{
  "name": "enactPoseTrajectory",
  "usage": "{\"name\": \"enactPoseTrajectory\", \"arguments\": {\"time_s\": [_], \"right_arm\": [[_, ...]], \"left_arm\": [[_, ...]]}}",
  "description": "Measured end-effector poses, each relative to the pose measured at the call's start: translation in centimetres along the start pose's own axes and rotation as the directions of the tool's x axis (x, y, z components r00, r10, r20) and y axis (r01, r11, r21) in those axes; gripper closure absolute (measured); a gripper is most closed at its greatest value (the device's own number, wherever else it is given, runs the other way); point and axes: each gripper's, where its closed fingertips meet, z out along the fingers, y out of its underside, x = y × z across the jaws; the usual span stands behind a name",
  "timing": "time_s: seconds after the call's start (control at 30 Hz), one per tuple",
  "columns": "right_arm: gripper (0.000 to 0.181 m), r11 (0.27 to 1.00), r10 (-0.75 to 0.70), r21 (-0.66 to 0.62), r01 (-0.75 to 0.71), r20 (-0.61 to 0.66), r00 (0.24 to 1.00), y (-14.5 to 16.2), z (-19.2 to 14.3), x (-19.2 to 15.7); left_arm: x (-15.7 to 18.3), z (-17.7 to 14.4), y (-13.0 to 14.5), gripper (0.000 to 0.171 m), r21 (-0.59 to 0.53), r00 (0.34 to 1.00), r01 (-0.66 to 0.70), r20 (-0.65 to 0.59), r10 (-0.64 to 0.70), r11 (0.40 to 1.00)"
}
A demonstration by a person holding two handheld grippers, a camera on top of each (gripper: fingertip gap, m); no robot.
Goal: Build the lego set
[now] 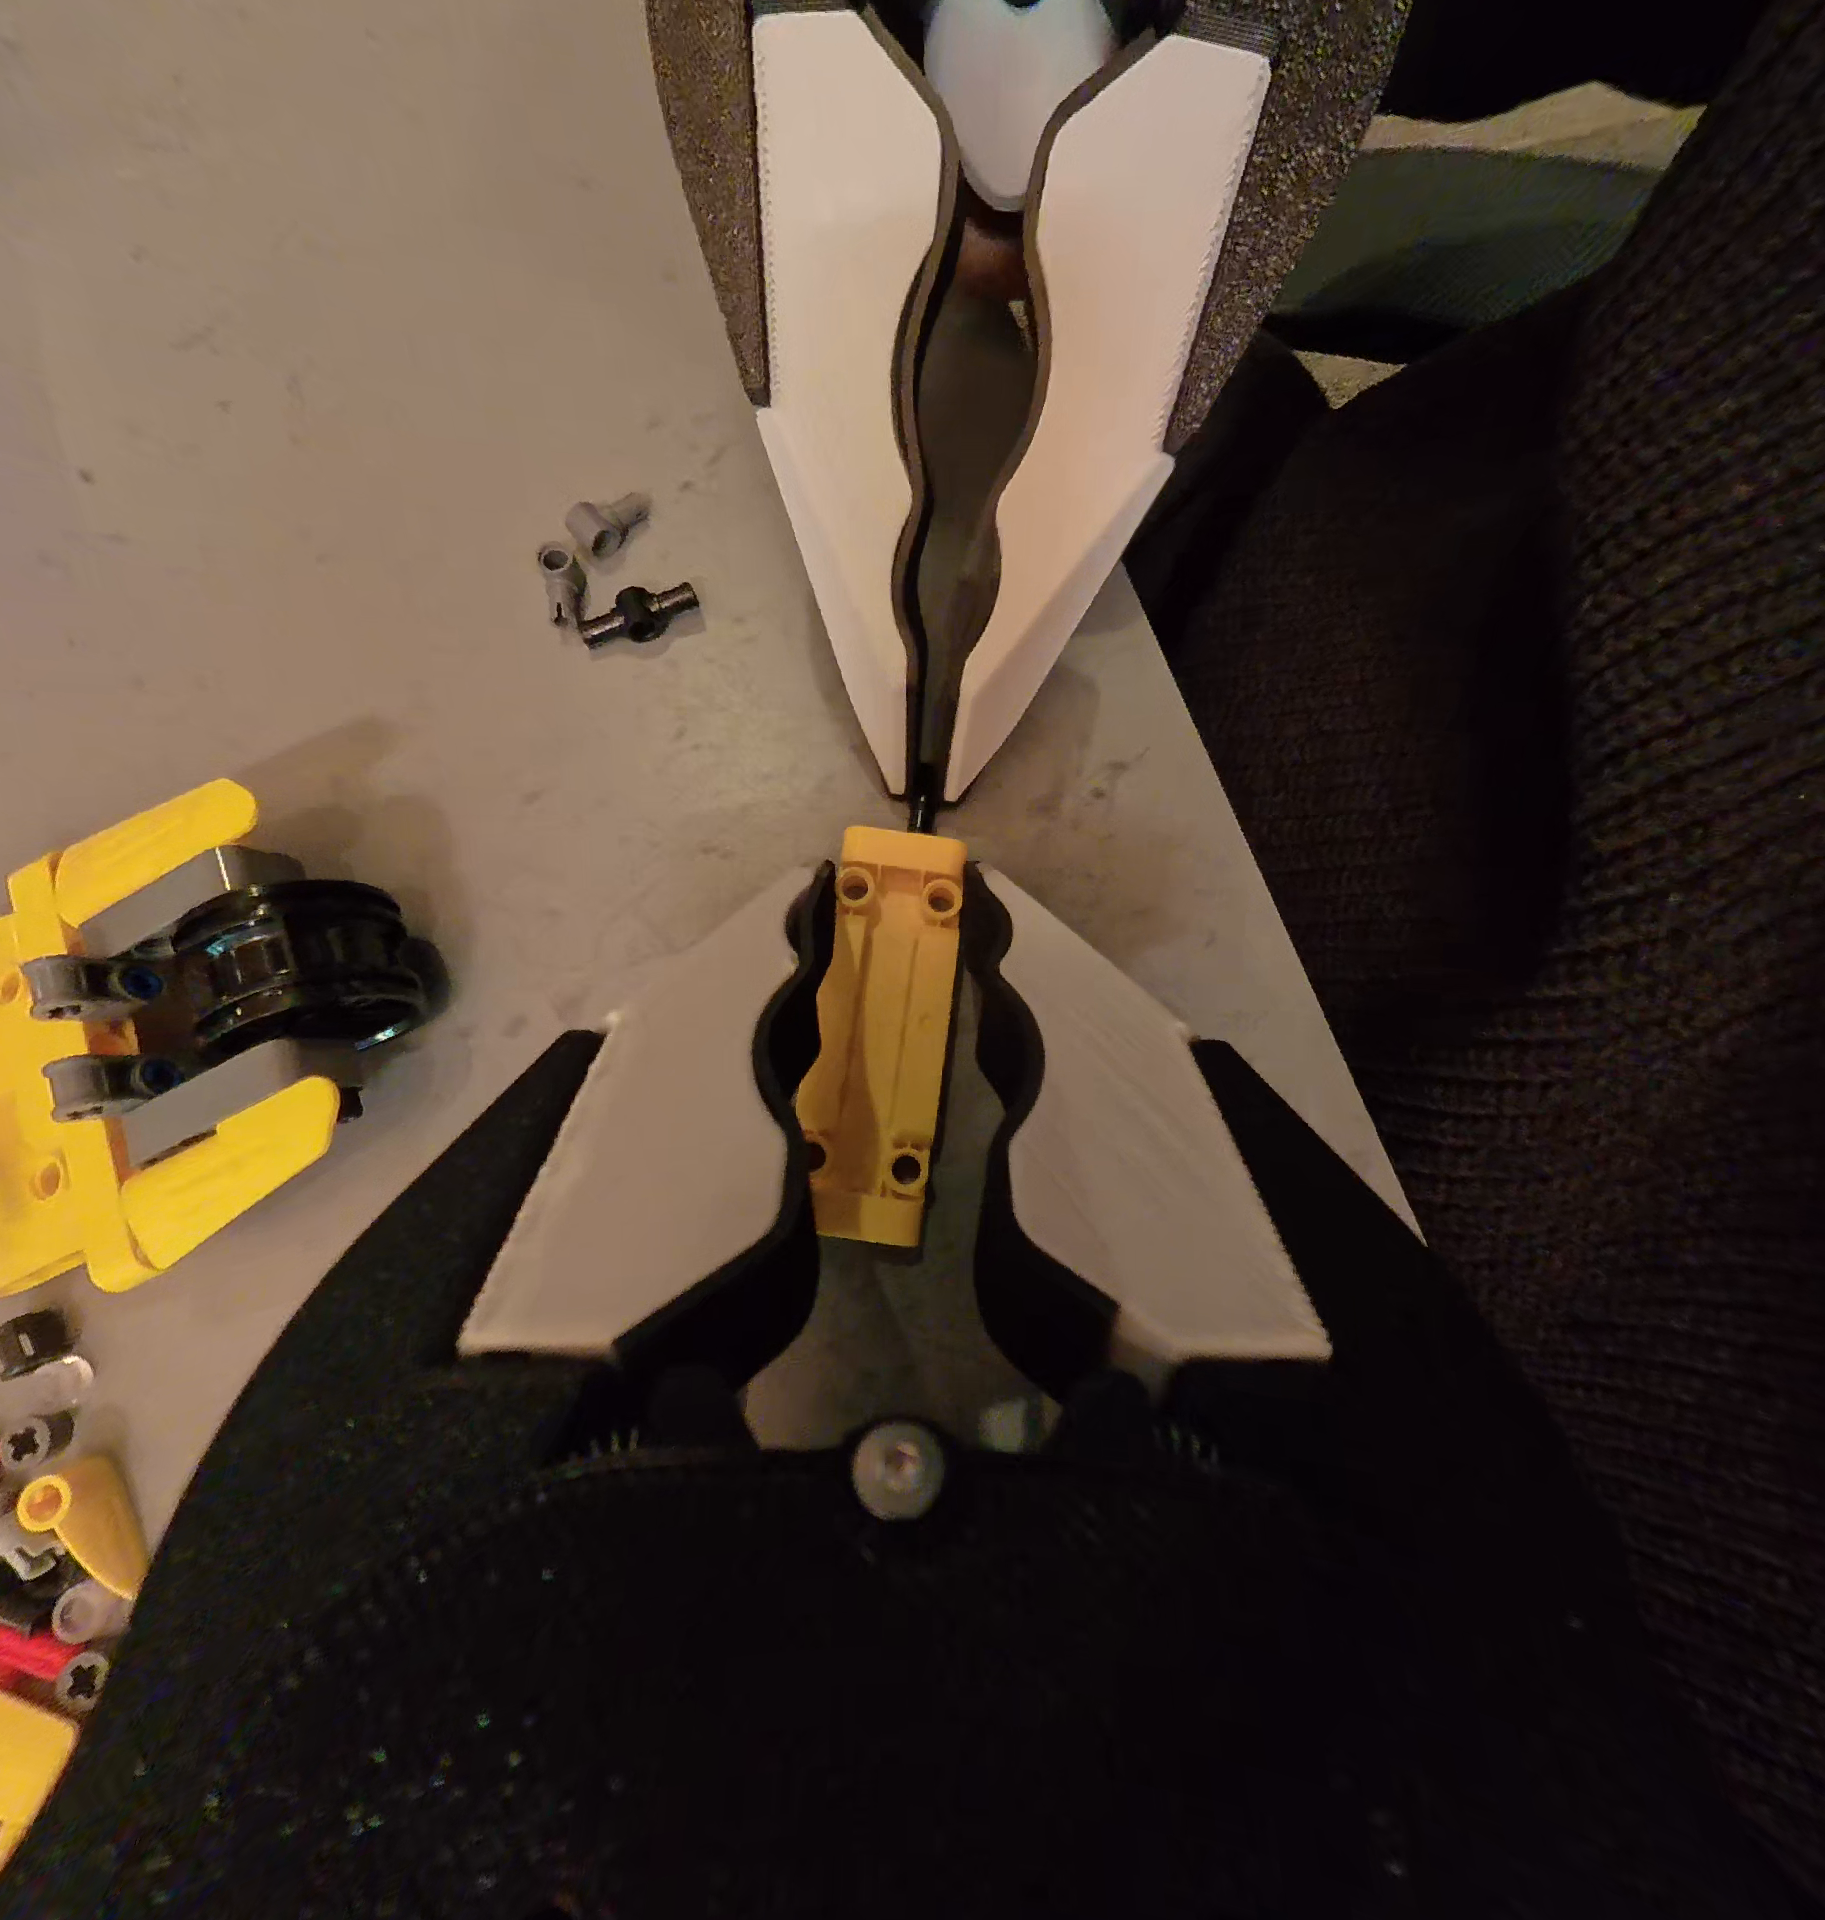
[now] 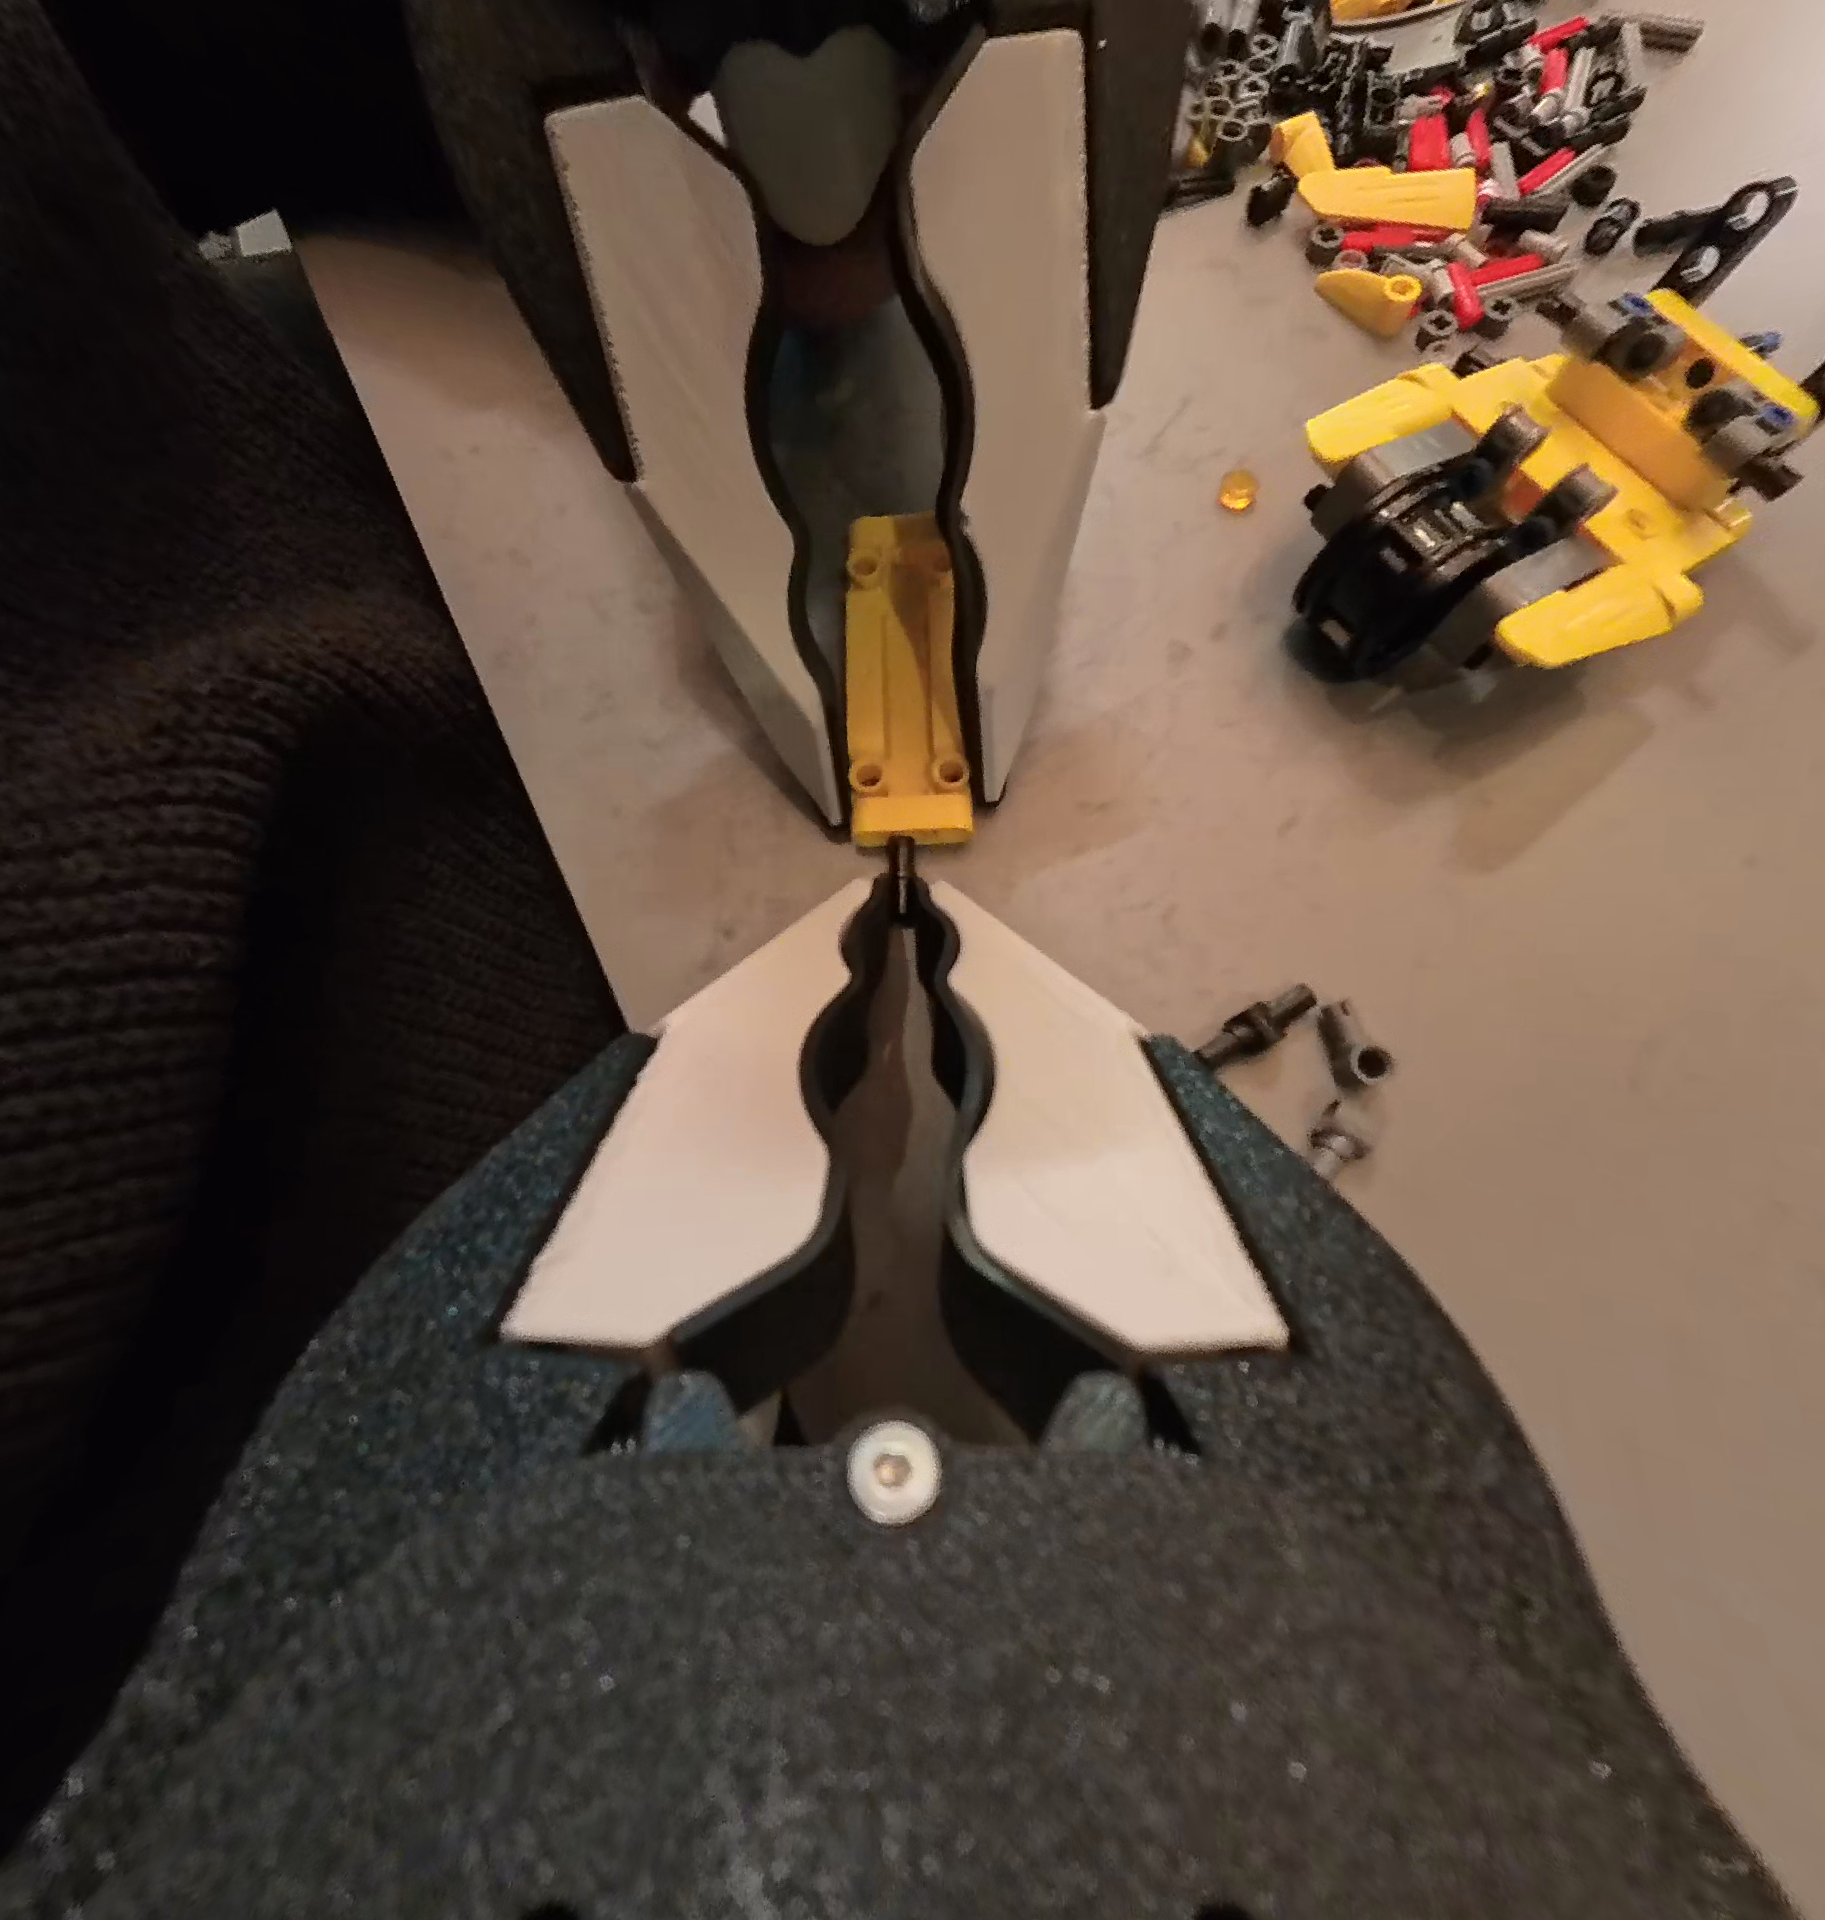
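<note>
Panel [image 1: 887, 1039] inside left hand-held gripper [image 1: 892, 883]

The yellow model [image 1: 108, 1039] is cut off by the left edge in the left wrist view. The loose parts pile [image 2: 1427, 135], upper right, runs past the top edge. Most of the black pin [image 2: 903, 883] is hidden between the right gripper's fingers.

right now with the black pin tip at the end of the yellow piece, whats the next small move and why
Probably ease the right gripper straight forward, so the black pin goes further into the end of the yellow panel. The left gripper is shut on the panel, the two grippers face tip to tip in line, and a short bare length of pin shows between them. Whether it is already partly seated cannot be told.
</note>
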Motion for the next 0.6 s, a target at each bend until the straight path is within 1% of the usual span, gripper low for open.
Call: {"name": "enactPoseTrajectory", "arguments": {"time_s": [0.13, 0.27, 0.43, 0.6], "right_arm": [[0.178, 1.0, 0.026, 0.0, -0.026, 0.008, 1.0, -0.03, -0.01, 0.28], [0.178, 1.0, 0.026, 0.005, -0.026, 0.041, 0.999, -0.24, -0.07, 0.03], [0.178, 0.998, 0.06, -0.009, -0.06, 0.07, 0.996, -0.1, 0.05, 0.07], [0.178, 0.999, 0.041, -0.025, -0.039, 0.078, 0.996, -0.16, 0.1, 0.07]], "left_arm": [[0.04, -0.01, 0.01, 0.15, 0.0, 1.0, -0.002, -0.002, 0.002, 1.0], [0.07, -0.01, 0.01, 0.15, 0.0, 1.0, -0.003, -0.004, 0.003, 1.0], [0.08, 0.0, 0.0, 0.15, 0.0, 1.0, 0.0, -0.007, 0.0, 1.0], [0.07, 0.01, -0.03, 0.15, 0.0, 1.0, 0.004, -0.009, -0.004, 1.0]]}}
